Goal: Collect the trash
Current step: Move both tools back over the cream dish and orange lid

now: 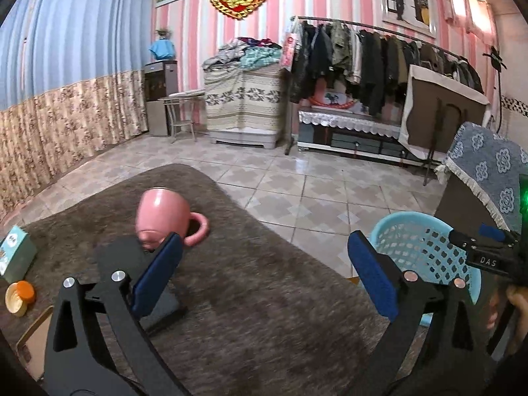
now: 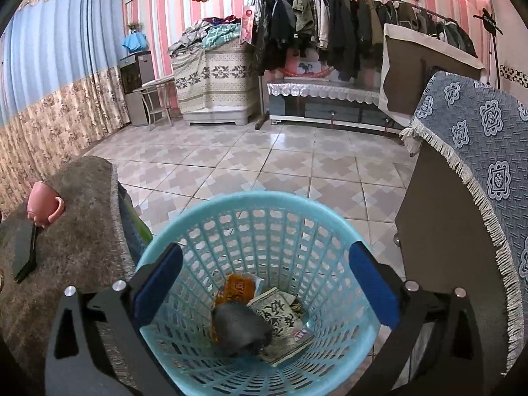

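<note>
Trash is absent from the fuzzy brown table cover (image 1: pixel 264 297) in the left wrist view, where the left gripper (image 1: pixel 264 274) hovers wide open and empty near an upturned glossy pink mug (image 1: pixel 165 214); scan low for leftovers. Right wrist view: the right gripper (image 2: pixel 265 283), wide open and empty, hangs over the perforated blue plastic basket (image 2: pixel 198 211), with crinkly wrappers (image 2: pixel 280 323) at its bottom.

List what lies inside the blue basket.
Inside the blue basket: an orange wrapper, a printed paper packet and a dark grey crumpled lump. The lump covers parts of both; anything beneath them is hidden. The right claw hangs open above.
</note>
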### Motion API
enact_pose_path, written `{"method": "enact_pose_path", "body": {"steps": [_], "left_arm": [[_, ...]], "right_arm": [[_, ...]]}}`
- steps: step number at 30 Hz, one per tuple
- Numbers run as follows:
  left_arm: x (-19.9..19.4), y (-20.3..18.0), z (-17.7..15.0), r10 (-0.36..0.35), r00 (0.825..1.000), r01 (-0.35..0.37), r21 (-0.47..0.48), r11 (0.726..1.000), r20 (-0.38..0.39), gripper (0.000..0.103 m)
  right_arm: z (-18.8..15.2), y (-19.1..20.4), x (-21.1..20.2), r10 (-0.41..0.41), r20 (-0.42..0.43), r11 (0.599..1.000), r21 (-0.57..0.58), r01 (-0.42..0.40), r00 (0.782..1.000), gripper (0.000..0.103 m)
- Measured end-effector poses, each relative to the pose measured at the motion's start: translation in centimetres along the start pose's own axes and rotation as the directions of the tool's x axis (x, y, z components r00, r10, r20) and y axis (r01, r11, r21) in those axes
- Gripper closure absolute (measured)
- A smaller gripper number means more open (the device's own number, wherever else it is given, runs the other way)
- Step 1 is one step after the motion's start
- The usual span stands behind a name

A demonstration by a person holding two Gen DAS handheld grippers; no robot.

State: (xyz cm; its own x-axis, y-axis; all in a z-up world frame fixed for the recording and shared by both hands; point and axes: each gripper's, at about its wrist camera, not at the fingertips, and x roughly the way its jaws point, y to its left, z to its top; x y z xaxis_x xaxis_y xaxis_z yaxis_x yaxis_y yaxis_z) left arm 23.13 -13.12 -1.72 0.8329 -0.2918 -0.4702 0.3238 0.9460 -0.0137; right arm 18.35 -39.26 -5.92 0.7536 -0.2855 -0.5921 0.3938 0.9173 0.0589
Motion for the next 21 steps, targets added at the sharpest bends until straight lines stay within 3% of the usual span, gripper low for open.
{"method": "enact_pose_path", "body": {"steps": [12,21], "left_arm": [[-4.6,8.4,-1.2,0.128,0.992,-0.125,-0.101,0.987,0.024,0.006],[-8.1,16.1,-3.3,0.234,0.972,-0.228,-0.202,0.952,0.007,0.006]], "right_arm": [[0.8,4.1,-3.0,0.041,0.051,0.998,-0.046,-0.038,0.998,0.005],[0.3,10.6,-5.0,0.131,0.083,0.984,-0.134,-0.119,0.988,0.005]]}}
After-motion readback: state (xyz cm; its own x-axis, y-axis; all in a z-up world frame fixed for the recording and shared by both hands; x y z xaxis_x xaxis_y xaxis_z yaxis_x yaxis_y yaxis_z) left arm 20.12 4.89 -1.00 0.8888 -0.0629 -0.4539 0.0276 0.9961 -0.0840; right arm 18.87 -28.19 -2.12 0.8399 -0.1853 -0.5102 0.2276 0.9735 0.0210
